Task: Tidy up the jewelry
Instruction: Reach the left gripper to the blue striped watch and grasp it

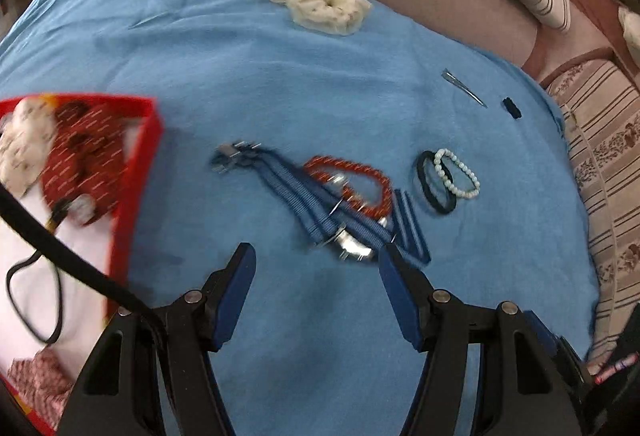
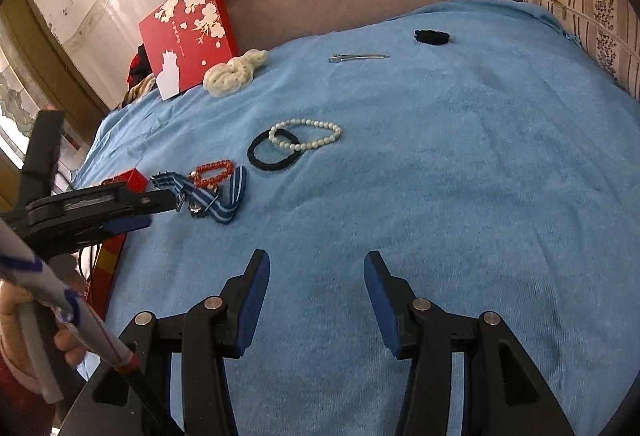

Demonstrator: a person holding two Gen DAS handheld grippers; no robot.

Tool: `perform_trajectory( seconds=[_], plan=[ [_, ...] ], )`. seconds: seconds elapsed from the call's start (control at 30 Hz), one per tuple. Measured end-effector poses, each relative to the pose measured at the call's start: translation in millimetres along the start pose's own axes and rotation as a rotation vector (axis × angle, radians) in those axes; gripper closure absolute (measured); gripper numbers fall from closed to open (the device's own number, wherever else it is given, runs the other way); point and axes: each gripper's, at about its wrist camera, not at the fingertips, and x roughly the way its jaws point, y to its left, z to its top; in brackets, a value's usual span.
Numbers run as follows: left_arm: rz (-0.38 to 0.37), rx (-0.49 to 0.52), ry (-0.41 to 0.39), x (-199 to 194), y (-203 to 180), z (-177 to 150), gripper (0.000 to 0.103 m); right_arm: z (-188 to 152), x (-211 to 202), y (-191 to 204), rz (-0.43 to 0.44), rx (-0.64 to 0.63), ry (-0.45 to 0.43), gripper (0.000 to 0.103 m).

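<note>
Jewelry like your striped watch (image 1: 320, 204) and red bracelet (image 1: 352, 184) sits mid-frame on the blue blanket (image 1: 280, 76), just past your wide-open, empty left tongs (image 1: 316, 256), and your right tongs (image 2: 316, 264) gape wide too.

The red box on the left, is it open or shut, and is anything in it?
Open. The red box has no lid on, and scrunchies and a thin black hair tie lie inside on its white floor.

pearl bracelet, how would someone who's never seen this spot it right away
Start on the blue towel spread over the sofa, and find the black hair tie near its middle. The pearl bracelet overlaps that tie's edge: the only loop of small whitish beads, unlike the red bead bracelet nearby.
</note>
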Motion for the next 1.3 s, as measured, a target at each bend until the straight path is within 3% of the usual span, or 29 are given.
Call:
perform_trajectory(
  seconds=[0.23,0.27,0.33,0.43,0.53,0.67,0.77,0.83,0.9,1.0,1.13,1.23,1.3],
  plan=[
    [0.094,0.093,0.004,34,-36,8,0.040,0,10,-11,0.008,0.027,0.013,0.050],
    [0.110,0.106,-0.004,34,-38,7,0.042,0,12,-13,0.006,0.030,0.015,0.050],
    [0.122,0.133,-0.022,34,-41,5,0.054,-1,13,-16,-0.002,0.034,0.017,0.050],
    [0.090,0.128,-0.018,26,-34,1,0.058,-3,12,-20,-0.014,0.035,0.017,0.050],
    [-0.004,0.110,0.000,5,-20,-10,0.058,-4,8,-25,-0.018,0.044,0.012,0.050],
    [-0.241,0.090,0.033,-32,4,-39,0.058,-7,4,-29,-0.017,0.060,0.007,0.050],
    [-0.363,0.080,0.057,-50,16,-66,0.057,-10,3,-28,-0.008,0.070,0.012,0.050],
    [-0.330,0.083,0.056,-52,23,-80,0.057,-13,1,-24,-0.006,0.064,0.011,0.050],
    [-0.245,0.065,0.071,-43,32,-90,0.057,-16,-3,-20,-0.005,0.054,0.007,0.050],
    [-0.229,0.002,0.063,-41,44,-96,0.057,-19,-11,-15,-0.013,0.031,-0.010,0.050],
    [-0.046,0.012,-0.021,-57,45,-98,0.057,-21,-20,-9,-0.027,0.009,-0.030,0.050],
    [0.002,0.015,-0.072,-72,50,-97,0.057,-22,-23,-8,-0.023,0.014,-0.037,0.050],
    [-0.009,0.037,-0.064,-74,47,-95,0.057,-23,-22,-7,-0.016,0.019,-0.036,0.050]
  ],
)
